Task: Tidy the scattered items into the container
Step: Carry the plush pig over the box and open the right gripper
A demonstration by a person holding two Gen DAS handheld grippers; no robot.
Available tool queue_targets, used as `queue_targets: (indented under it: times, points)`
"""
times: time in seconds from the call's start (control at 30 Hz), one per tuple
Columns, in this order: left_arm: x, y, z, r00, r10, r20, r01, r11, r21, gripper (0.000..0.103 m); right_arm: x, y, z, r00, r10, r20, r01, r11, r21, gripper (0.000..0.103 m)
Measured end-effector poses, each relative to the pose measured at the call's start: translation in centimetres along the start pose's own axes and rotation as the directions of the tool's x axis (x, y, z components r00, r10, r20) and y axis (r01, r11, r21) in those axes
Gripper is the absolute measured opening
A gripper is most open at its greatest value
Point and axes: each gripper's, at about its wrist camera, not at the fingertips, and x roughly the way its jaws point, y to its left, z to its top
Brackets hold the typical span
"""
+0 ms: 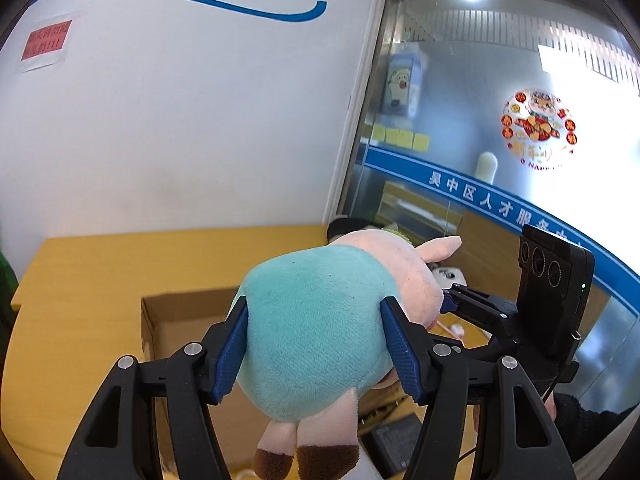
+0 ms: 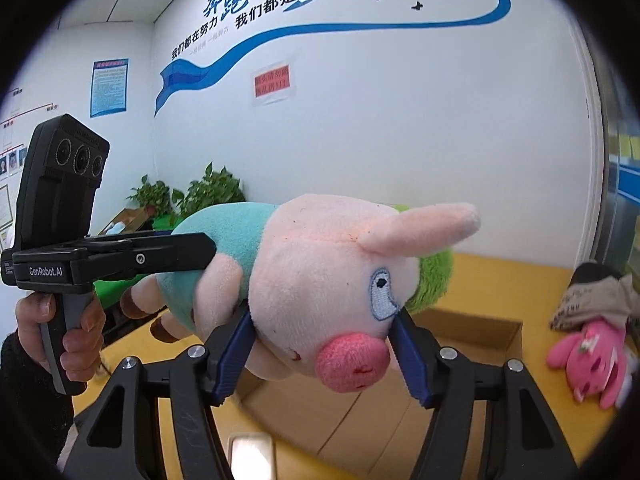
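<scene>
A plush pig (image 1: 316,320) with a teal body and pink head hangs in the air above an open cardboard box (image 1: 176,312) on the yellow table. My left gripper (image 1: 316,344) is shut on its teal body. My right gripper (image 2: 324,356) is shut on its pink head (image 2: 320,280), snout pointing down. The box also shows below the pig in the right wrist view (image 2: 472,336). The other gripper appears in each view: the right one (image 1: 552,300) and the left one (image 2: 100,256).
A pink plush toy (image 2: 592,360) lies on the yellow table (image 2: 520,284) right of the box, beside a grey and black bundle (image 2: 596,296). A dark flat device (image 1: 396,440) lies below the pig. A white wall stands behind, glass partition to the right.
</scene>
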Motion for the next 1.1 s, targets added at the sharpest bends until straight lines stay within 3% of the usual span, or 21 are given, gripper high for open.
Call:
queue_targets:
  times: [0.23, 0.43, 0.67, 0.8, 1.0, 1.1]
  points:
    - [3.5, 2.2, 6.8, 0.999, 0.028, 0.019, -0.029, 0.998, 0.049, 0.068, 5.2, -3.1, 5.1, 0.999, -0.010, 0.042, 0.009, 0.999, 0.035, 0.065]
    - [9.2, 7.6, 8.7, 0.999, -0.005, -0.033, 0.005, 1.000, -0.007, 0.068, 11.9, -6.4, 5.3, 1.000, -0.024, 0.005, 0.024, 0.995, 0.093, 0.065]
    - [15.6, 14.5, 6.5, 0.991, 0.013, -0.135, -0.021, 0.998, -0.055, 0.068, 19.9, -9.5, 1.1, 0.996, -0.004, -0.084, 0.021, 0.981, 0.193, 0.065]
    - [19.5, 18.1, 3.2, 0.978, 0.009, -0.211, -0.033, 0.994, -0.108, 0.068, 24.5, -11.1, -3.0, 0.988, 0.017, -0.156, 0.027, 0.961, 0.274, 0.065]
    - [24.8, 22.8, -2.8, 0.940, 0.023, -0.340, -0.091, 0.978, -0.187, 0.068, 31.7, -12.6, -10.0, 0.943, 0.046, -0.331, 0.082, 0.928, 0.362, 0.065]
    - [25.9, 23.2, -4.6, 0.927, 0.059, -0.372, -0.130, 0.977, -0.168, 0.068, 33.4, -12.2, -11.5, 0.922, 0.030, -0.385, 0.105, 0.940, 0.325, 0.066]
